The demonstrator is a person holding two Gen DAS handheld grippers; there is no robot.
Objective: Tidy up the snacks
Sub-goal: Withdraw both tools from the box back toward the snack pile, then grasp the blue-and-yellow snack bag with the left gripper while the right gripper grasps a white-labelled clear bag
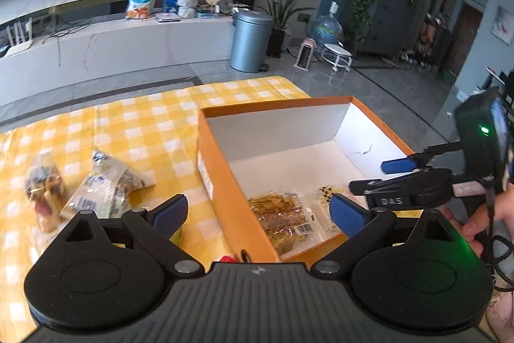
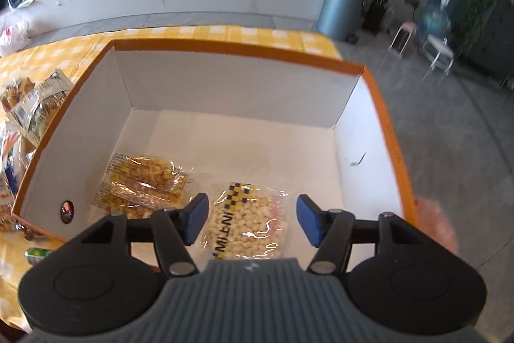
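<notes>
While the right gripper (image 2: 251,221) hangs open and empty over the box (image 1: 236,182), the remaining snack packets (image 1: 106,185) lie left of the open, empty left gripper (image 1: 258,212), the nearer one.

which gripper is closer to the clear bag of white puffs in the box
Right. The right gripper hangs open directly over the bag of white puffs in the orange box. The left gripper is open too, above the box's near left wall, off to the bag's side.
</notes>
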